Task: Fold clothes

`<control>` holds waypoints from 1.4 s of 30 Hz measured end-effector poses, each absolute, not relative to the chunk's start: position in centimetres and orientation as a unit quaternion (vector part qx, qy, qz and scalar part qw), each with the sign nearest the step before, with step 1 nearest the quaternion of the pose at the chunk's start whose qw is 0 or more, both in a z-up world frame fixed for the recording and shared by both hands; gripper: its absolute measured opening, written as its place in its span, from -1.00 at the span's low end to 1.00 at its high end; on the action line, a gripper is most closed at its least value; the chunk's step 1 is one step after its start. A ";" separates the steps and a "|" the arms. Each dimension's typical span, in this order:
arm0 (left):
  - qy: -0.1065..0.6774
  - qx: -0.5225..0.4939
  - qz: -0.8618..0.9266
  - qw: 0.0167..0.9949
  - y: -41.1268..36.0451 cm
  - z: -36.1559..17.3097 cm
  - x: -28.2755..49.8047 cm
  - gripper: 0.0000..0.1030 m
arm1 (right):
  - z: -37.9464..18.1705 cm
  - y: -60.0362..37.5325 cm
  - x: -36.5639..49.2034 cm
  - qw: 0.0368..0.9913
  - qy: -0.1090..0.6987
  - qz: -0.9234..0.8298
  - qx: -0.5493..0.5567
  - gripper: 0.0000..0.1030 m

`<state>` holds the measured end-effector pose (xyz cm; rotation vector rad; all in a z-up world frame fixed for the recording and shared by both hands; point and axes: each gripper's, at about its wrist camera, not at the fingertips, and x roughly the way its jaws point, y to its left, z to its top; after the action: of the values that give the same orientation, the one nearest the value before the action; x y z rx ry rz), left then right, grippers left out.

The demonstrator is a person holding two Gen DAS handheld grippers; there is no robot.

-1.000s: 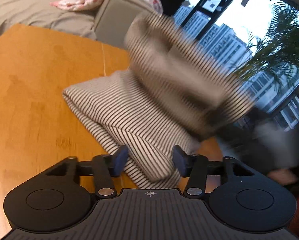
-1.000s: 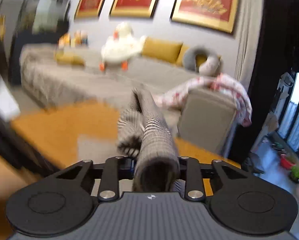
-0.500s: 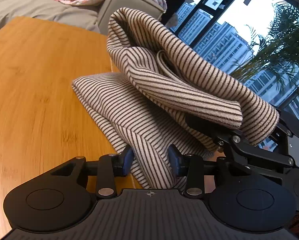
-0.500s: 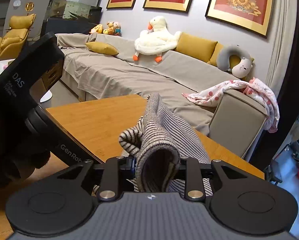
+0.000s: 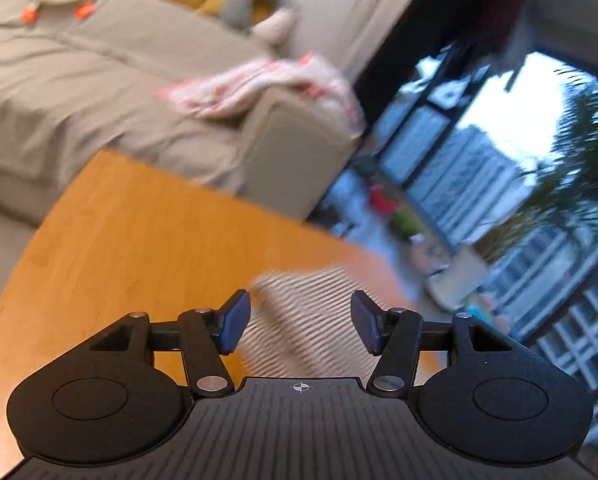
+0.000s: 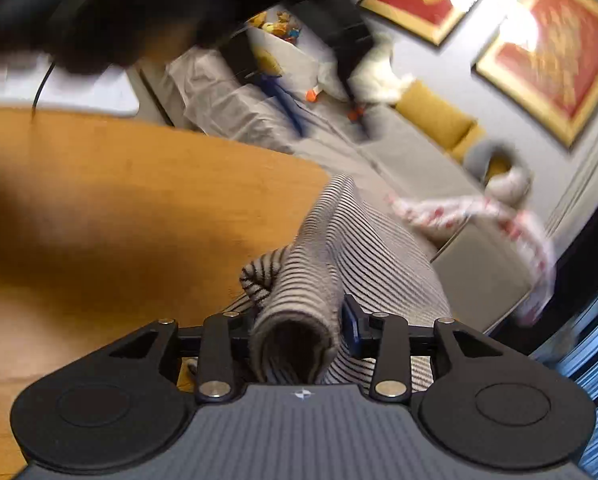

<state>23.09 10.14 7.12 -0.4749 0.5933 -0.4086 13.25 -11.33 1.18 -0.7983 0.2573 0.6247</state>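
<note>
The striped beige-and-black garment (image 5: pixel 315 320) lies on the wooden table (image 5: pixel 139 240), blurred by motion, just ahead of my left gripper (image 5: pixel 301 330). The left gripper is open and empty, with its blue pads (image 5: pixel 235 326) apart above the cloth. In the right wrist view, my right gripper (image 6: pixel 299 330) is shut on a rolled fold of the same striped garment (image 6: pixel 331 248). The cloth bulges out between the fingers and drapes forward over the table (image 6: pixel 119 220).
A grey sofa (image 5: pixel 99 80) with a pink floral blanket (image 5: pixel 267 84) on its arm stands beyond the table's far edge. Large windows (image 5: pixel 499 184) are to the right. Framed red pictures (image 6: pixel 547 48) hang on the wall. A dark blurred shape (image 6: pixel 119 8) fills the right view's top left.
My left gripper has opened wider and pulled up and back from the garment, tilting toward the sofa. My right gripper keeps its hold and has swung the fold over the table.
</note>
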 end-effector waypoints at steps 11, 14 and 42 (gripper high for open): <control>0.355 -0.196 -0.244 0.881 6.0 1.8 25.4 0.12 | 6.4 -16.3 14.5 0.891 0.152 0.346 -0.251 0.71; 0.354 -0.187 -0.248 0.882 5.7 1.7 25.6 0.13 | 8.7 -19.4 15.8 0.919 0.151 0.319 -0.174 1.00; 0.343 -0.173 -0.264 0.885 6.1 1.4 26.7 0.34 | 2.1 -22.0 20.4 0.890 0.343 0.286 0.091 1.00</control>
<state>26.73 6.09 1.37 -0.3593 0.7129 -0.5482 20.38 -22.02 2.14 0.1888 0.7114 0.5931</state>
